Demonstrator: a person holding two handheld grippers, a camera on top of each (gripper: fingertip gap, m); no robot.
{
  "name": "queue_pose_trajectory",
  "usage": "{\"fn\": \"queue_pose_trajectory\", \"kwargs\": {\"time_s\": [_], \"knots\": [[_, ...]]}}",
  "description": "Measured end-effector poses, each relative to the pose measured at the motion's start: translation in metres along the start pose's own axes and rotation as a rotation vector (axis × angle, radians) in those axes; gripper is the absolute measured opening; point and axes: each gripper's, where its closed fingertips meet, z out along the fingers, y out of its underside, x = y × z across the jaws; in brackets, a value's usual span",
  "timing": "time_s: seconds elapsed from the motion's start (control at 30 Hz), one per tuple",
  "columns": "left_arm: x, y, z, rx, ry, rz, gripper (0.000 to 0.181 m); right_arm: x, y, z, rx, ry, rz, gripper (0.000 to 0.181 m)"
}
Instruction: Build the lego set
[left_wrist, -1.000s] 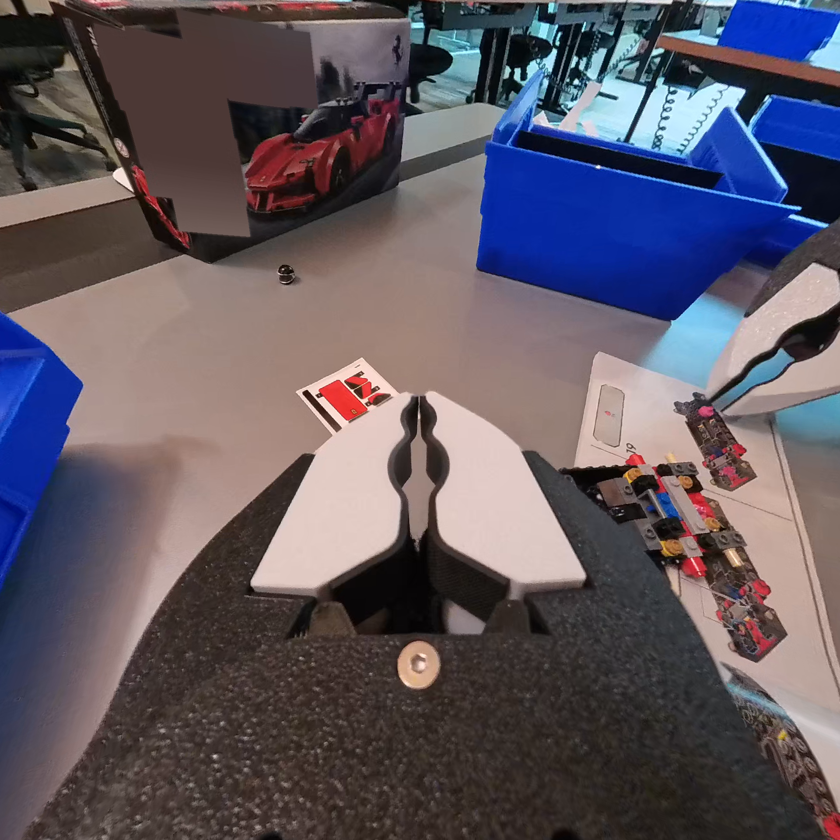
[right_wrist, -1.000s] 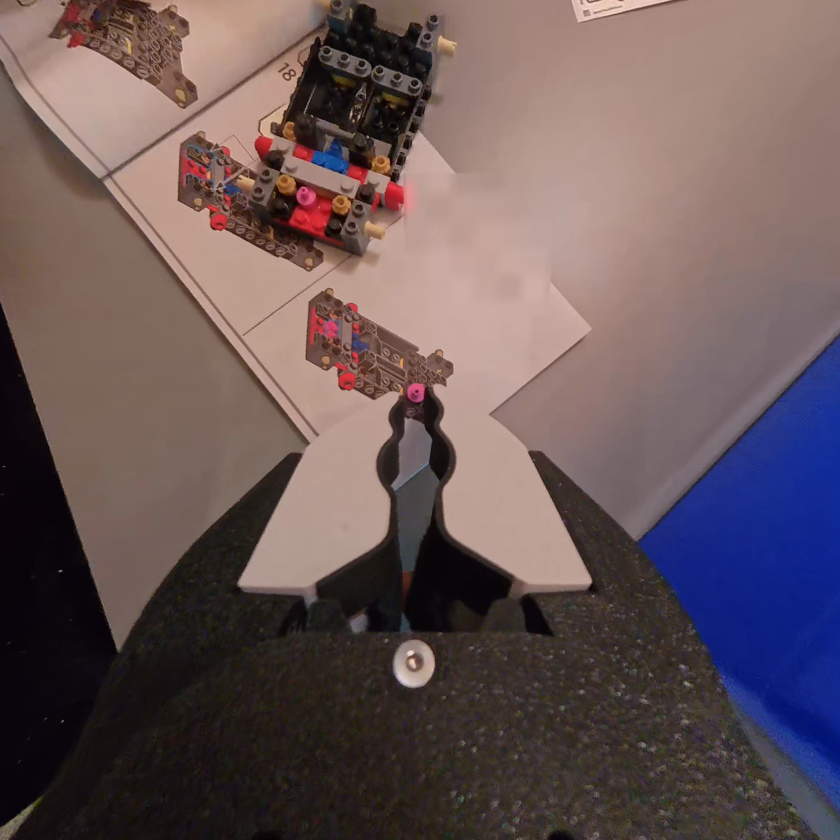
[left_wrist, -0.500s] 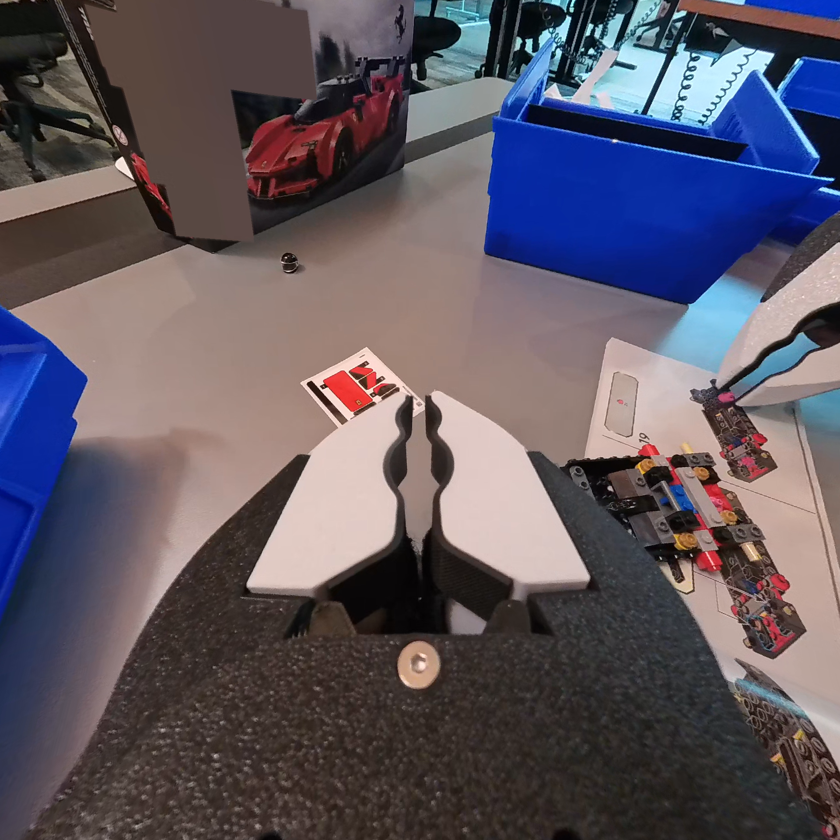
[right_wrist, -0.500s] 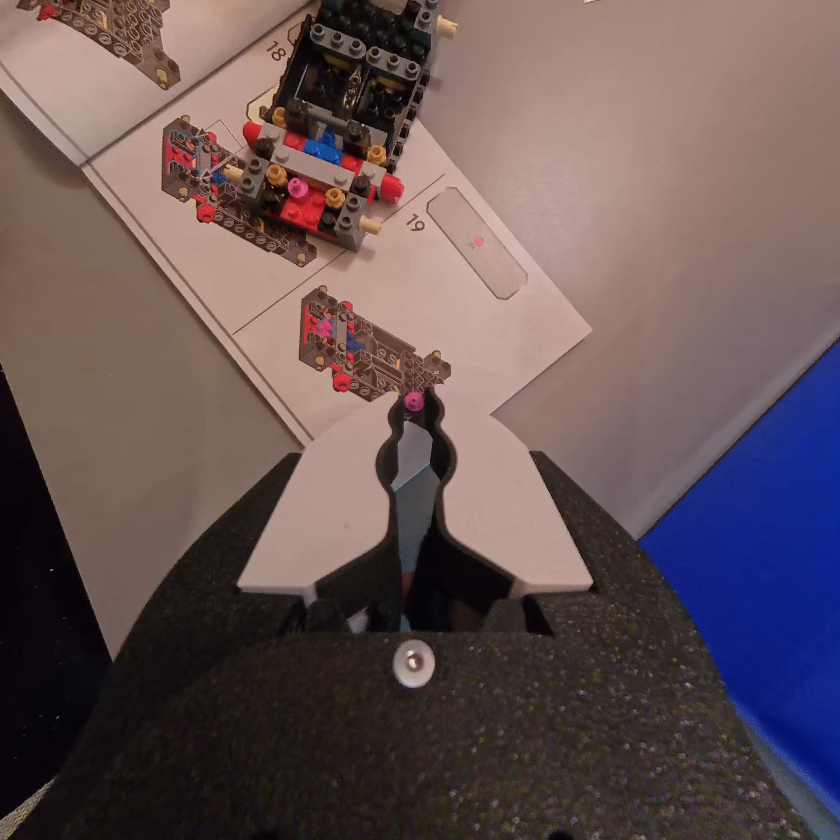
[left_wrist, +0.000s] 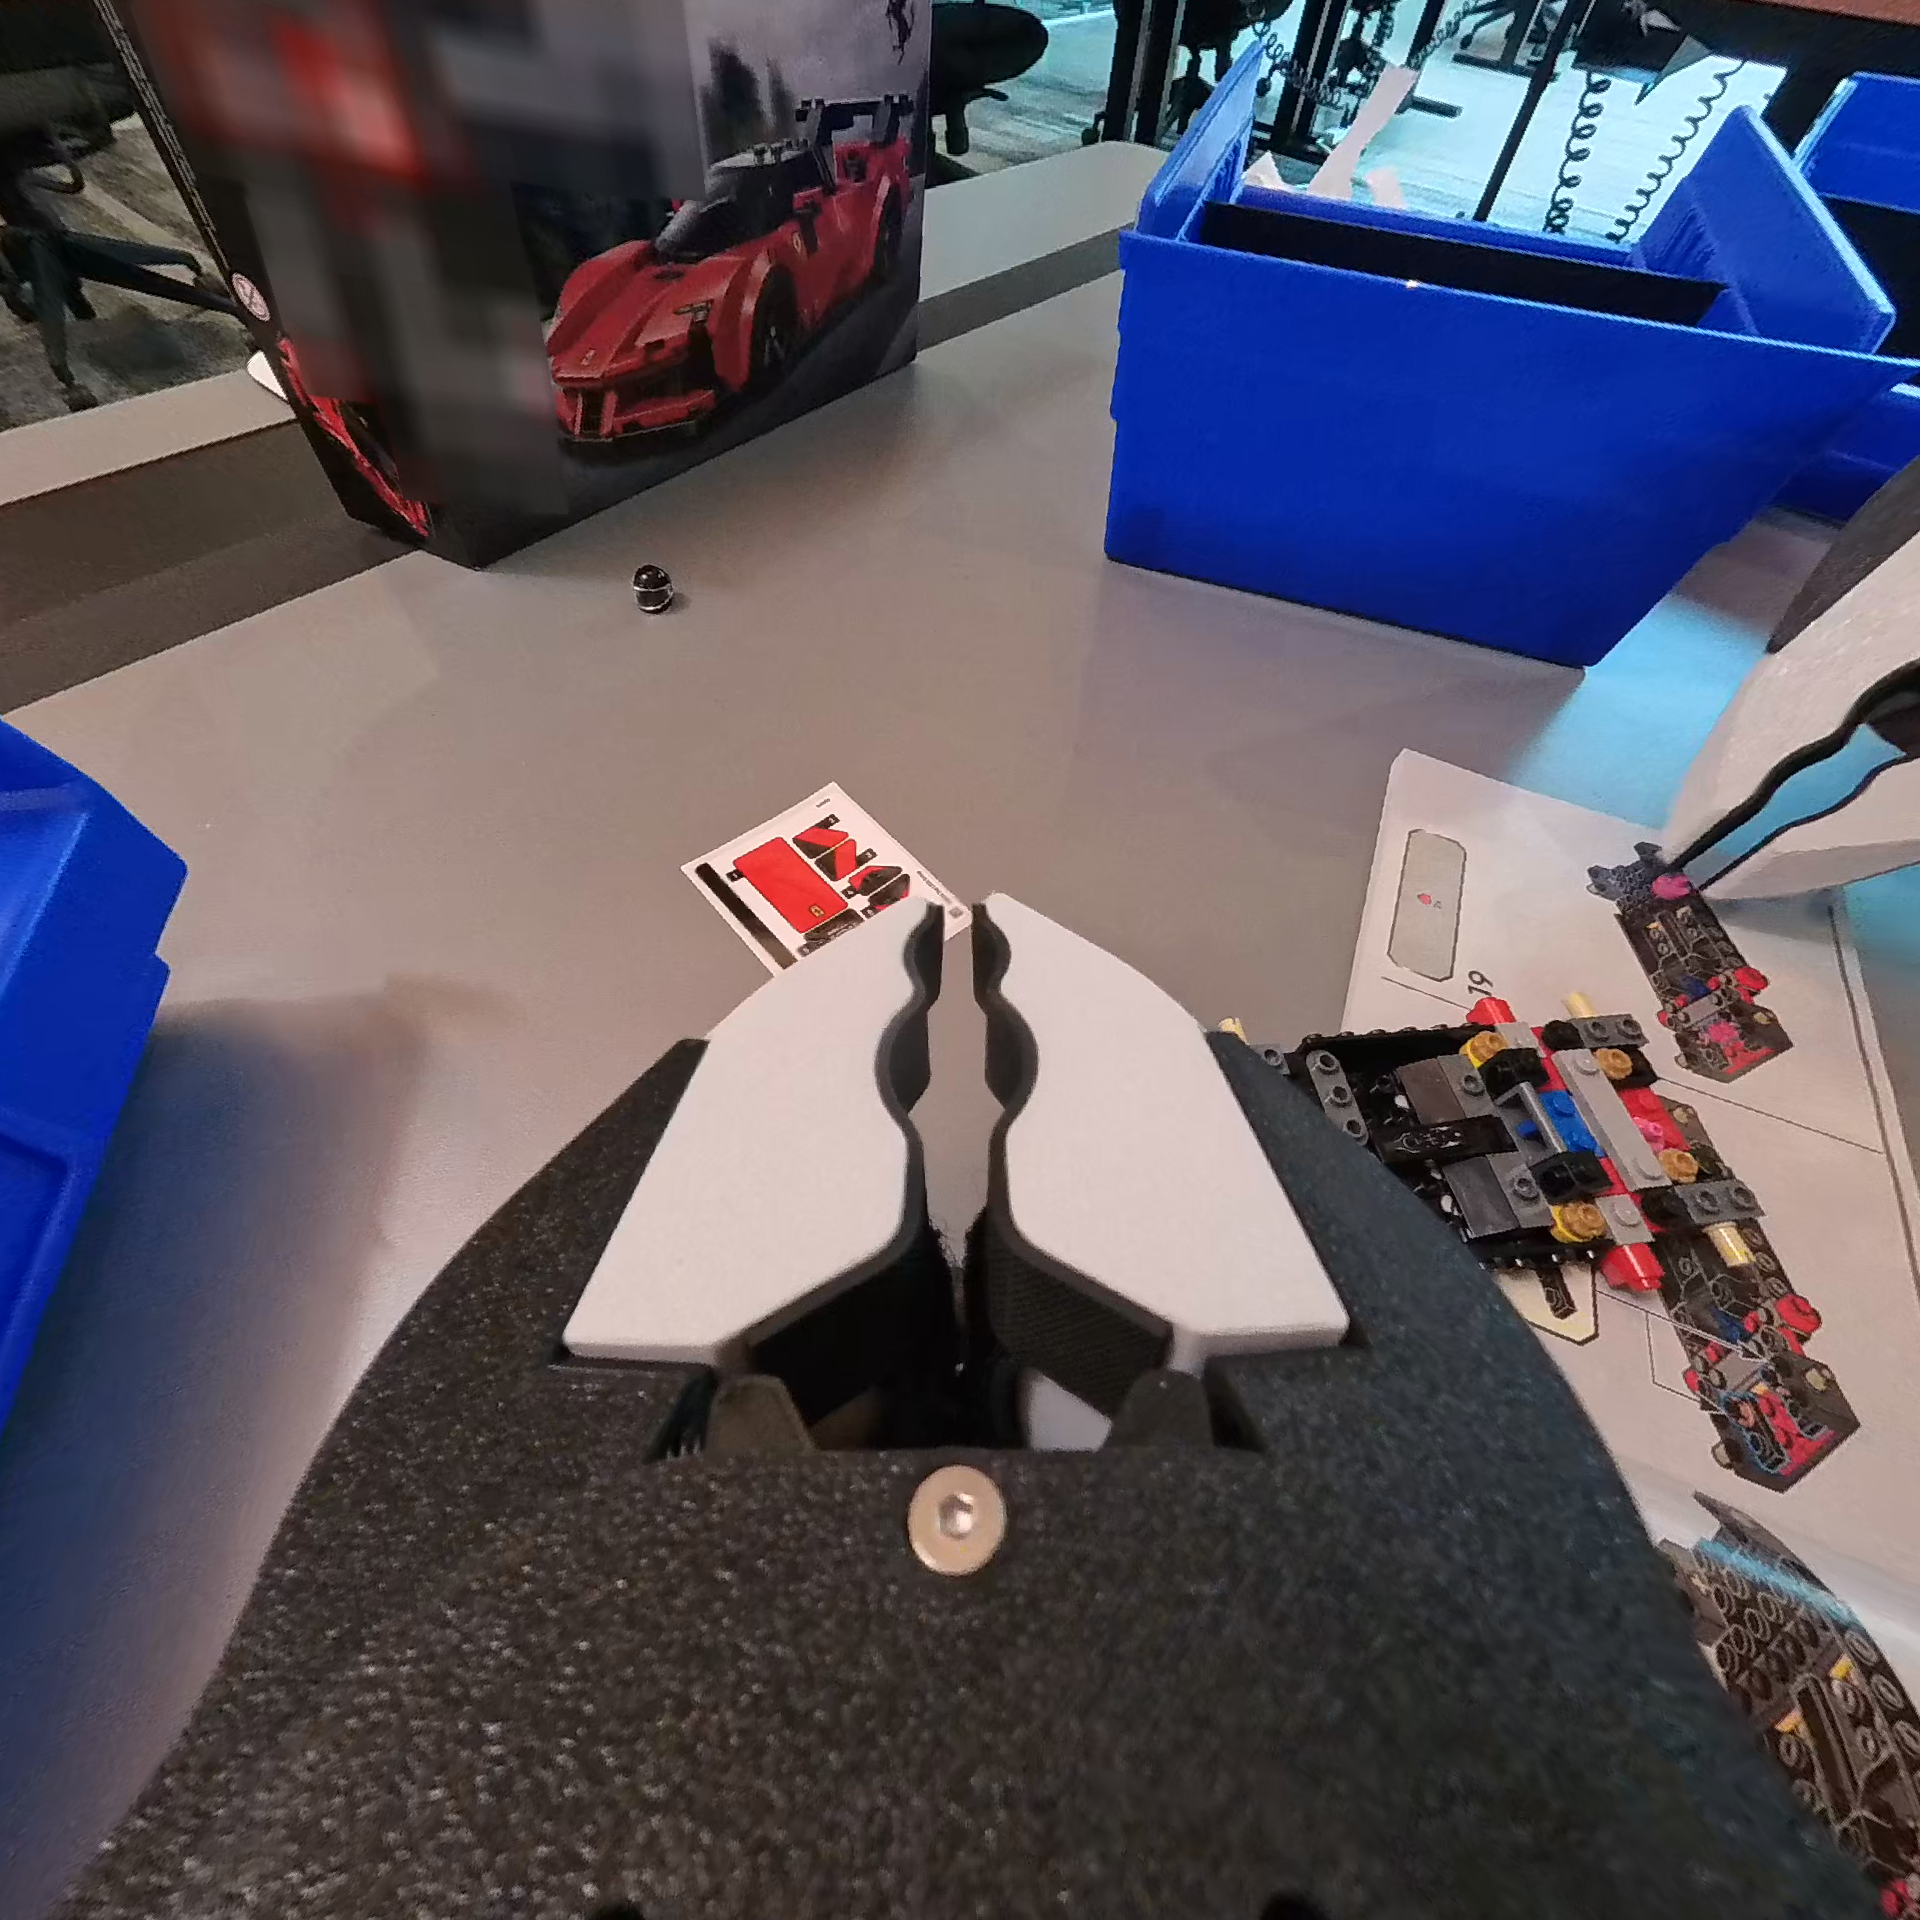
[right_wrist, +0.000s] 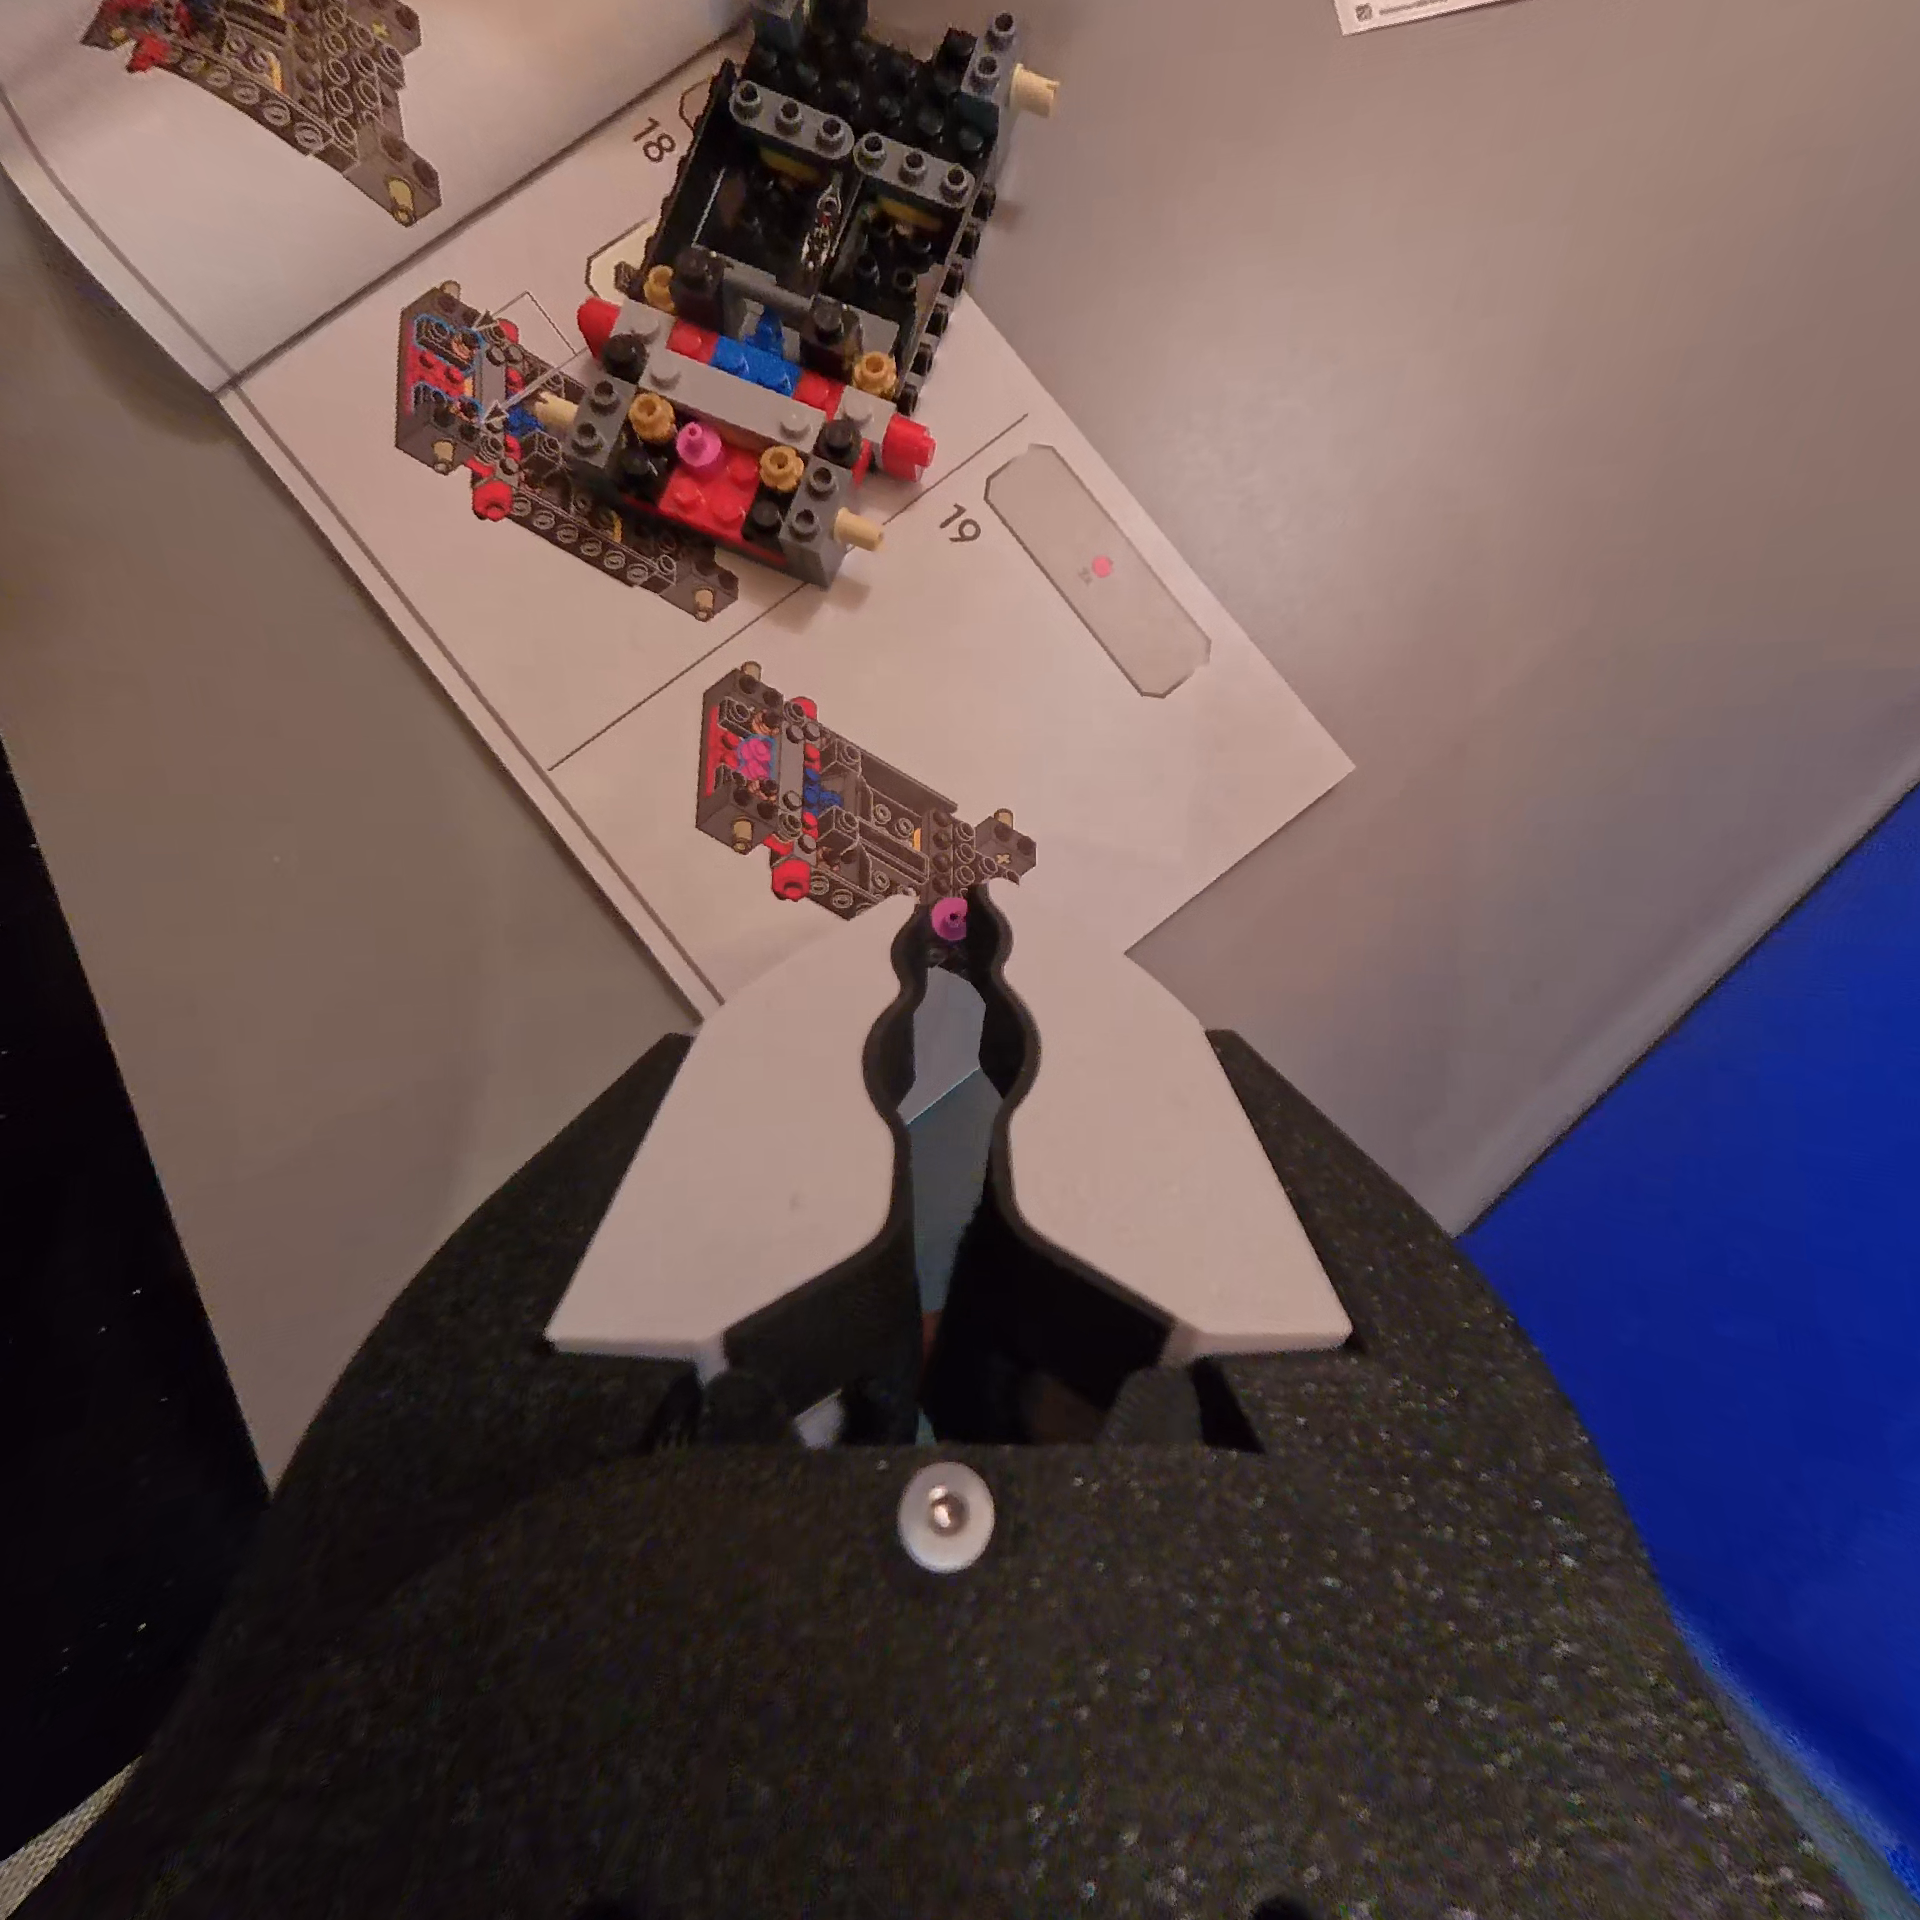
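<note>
The part-built lego car chassis (right_wrist: 790, 343), black with red, grey, blue and gold pieces and one pink stud, sits on the open instruction booklet (right_wrist: 1039, 686). It also shows in the left wrist view (left_wrist: 1538, 1153). My right gripper (right_wrist: 948, 914) is shut on a small pink stud (right_wrist: 948, 916) at its tips, just above the booklet, short of the chassis. It shows in the left wrist view (left_wrist: 1673, 883) at the right edge. My left gripper (left_wrist: 958, 920) is nearly shut and empty, left of the chassis, a narrow gap between its fingertips.
A sticker sheet (left_wrist: 821, 873) lies just beyond the left gripper's tips. The set's box (left_wrist: 582, 260) stands at the back with a small black round piece (left_wrist: 652, 588) before it. Blue bins stand at back right (left_wrist: 1455, 416), at the left edge (left_wrist: 62, 1039) and by the right gripper (right_wrist: 1766, 1351). My hands' fingertips stand some 20 centimeters from each other.
My right gripper has moved a little toward the chassis with the pink stud in it. My left gripper's view has shifted slightly and its tips stand a bit further apart.
</note>
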Motion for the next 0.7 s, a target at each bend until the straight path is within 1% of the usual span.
{"fn": "queue_pose_trajectory", "kwargs": {"time_s": [0.13, 0.37, 0.7], "knots": [[0.0006, 0.0008, 0.0004, -0.006, 0.002, 0.005, 0.005, 0.0011, 0.0027, -0.0011, -0.023, 0.005, -0.011, 0.005], [0.0007, 0.0019, 0.0008, -0.015, 0.001, 0.011, 0.005, 0.0005, 0.0003, 0.0003, -0.010, 0.003, -0.008, 0.005], [0.0054, 0.0059, 0.0029, -0.042, 0.024, 0.024, 0.006, 0.0004, 0.0015, 0.0022, -0.030, 0.008, -0.019, 0.003]]}}
